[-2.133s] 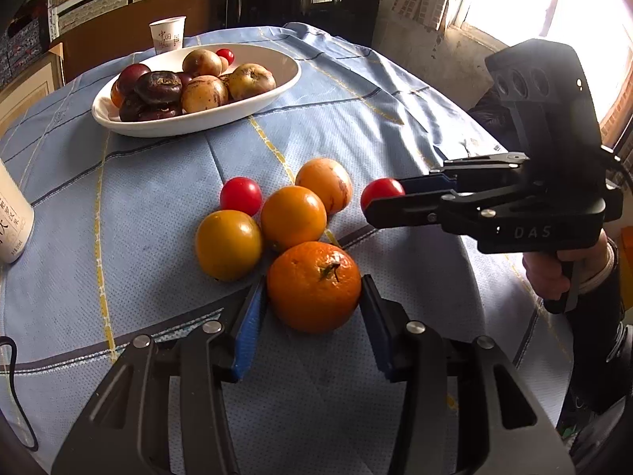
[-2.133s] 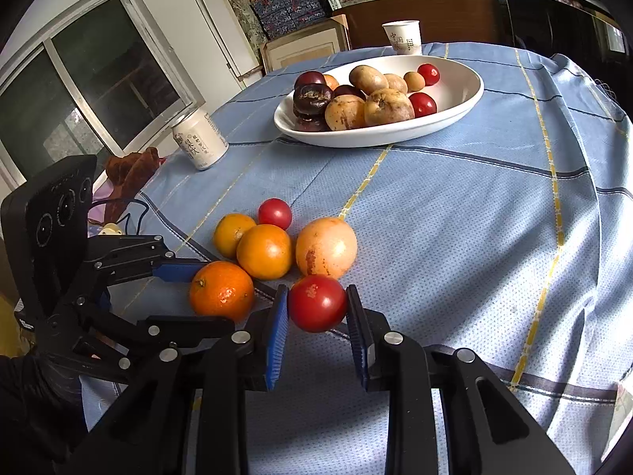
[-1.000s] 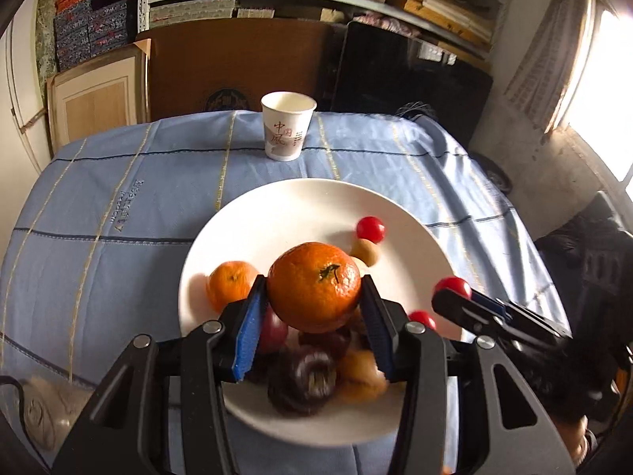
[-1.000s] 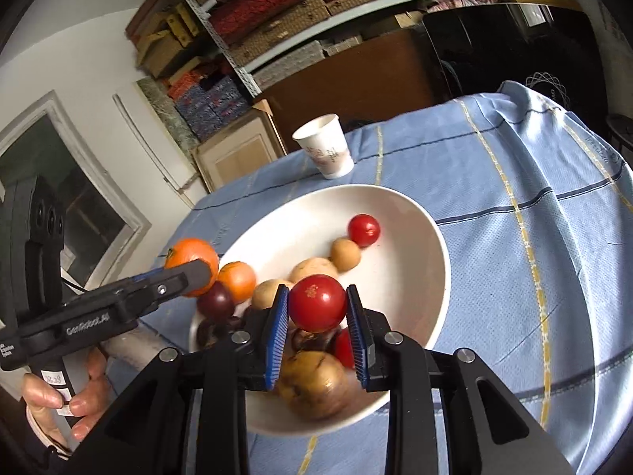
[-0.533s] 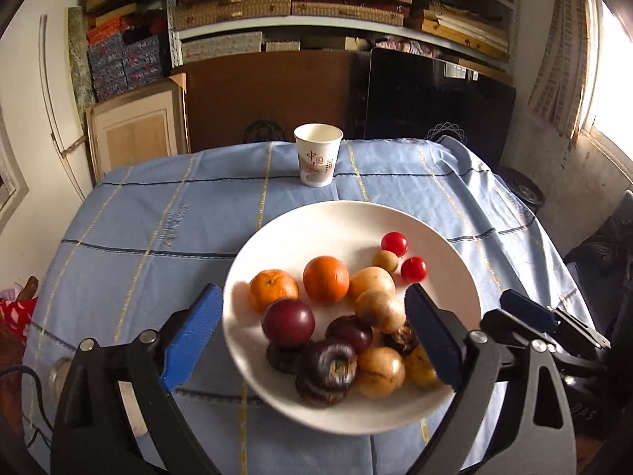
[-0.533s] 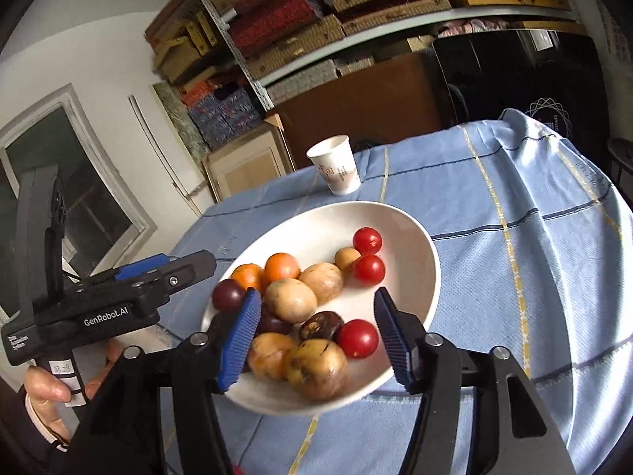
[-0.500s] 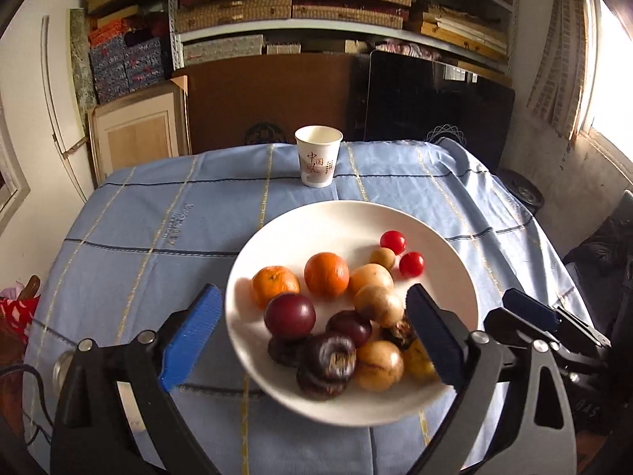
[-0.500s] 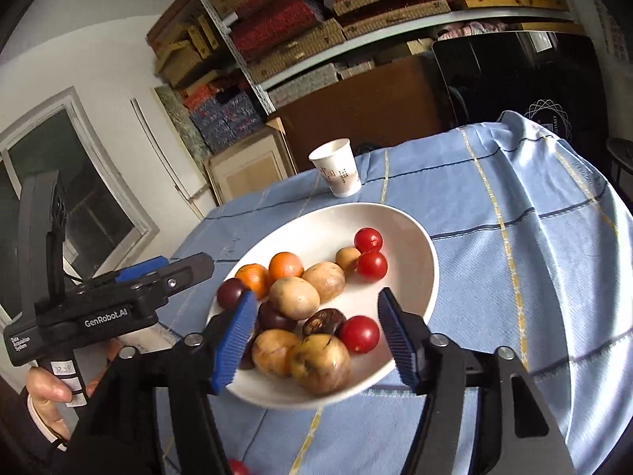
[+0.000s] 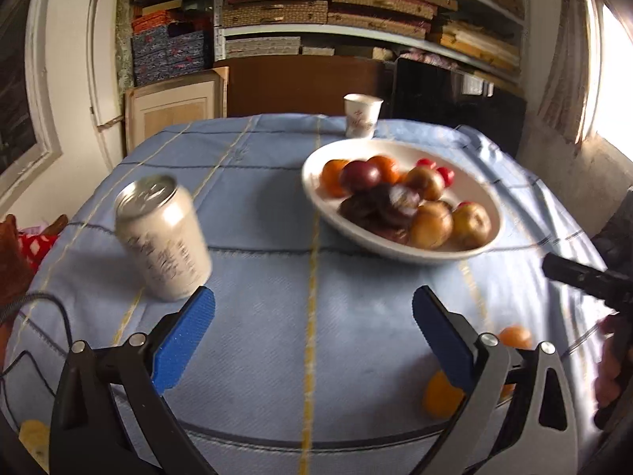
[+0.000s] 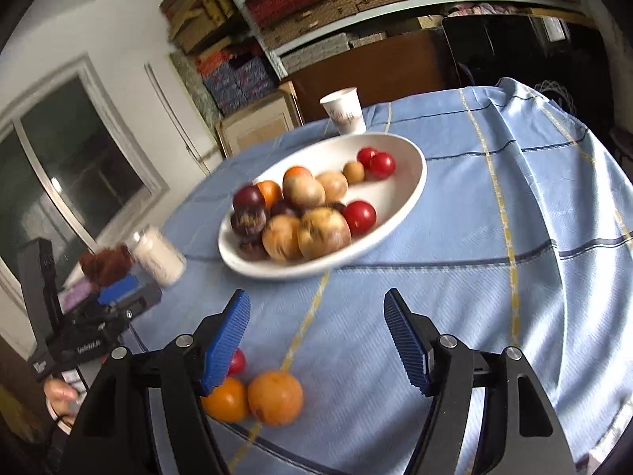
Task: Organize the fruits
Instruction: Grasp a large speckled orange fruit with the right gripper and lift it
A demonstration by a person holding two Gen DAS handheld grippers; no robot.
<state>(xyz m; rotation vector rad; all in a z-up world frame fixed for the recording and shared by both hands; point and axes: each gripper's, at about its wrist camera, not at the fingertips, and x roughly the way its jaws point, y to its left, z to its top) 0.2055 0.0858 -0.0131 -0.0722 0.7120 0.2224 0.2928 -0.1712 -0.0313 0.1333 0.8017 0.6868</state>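
A white bowl (image 9: 480,247) (image 10: 411,182) on the blue tablecloth holds several fruits: oranges, dark plums, brown fruits and red tomatoes. My left gripper (image 9: 312,328) is open and empty, low over the cloth in front of the bowl. My right gripper (image 10: 316,336) is open and empty, also in front of the bowl. Two oranges (image 10: 275,396) and a red tomato (image 10: 237,362) lie on the cloth near my right gripper's left finger. In the left wrist view two oranges (image 9: 439,396) show behind my right finger. The view is blurred.
A white drink can (image 9: 164,237) (image 10: 158,255) stands left of the bowl. A paper cup (image 9: 362,114) (image 10: 344,111) stands behind the bowl. The table's front edge is close below both grippers. Shelves and boxes line the back wall.
Both grippers have let go of their fruit into the bowl, opened, and pulled back and down toward the table's front, where the loose oranges and tomato lie.
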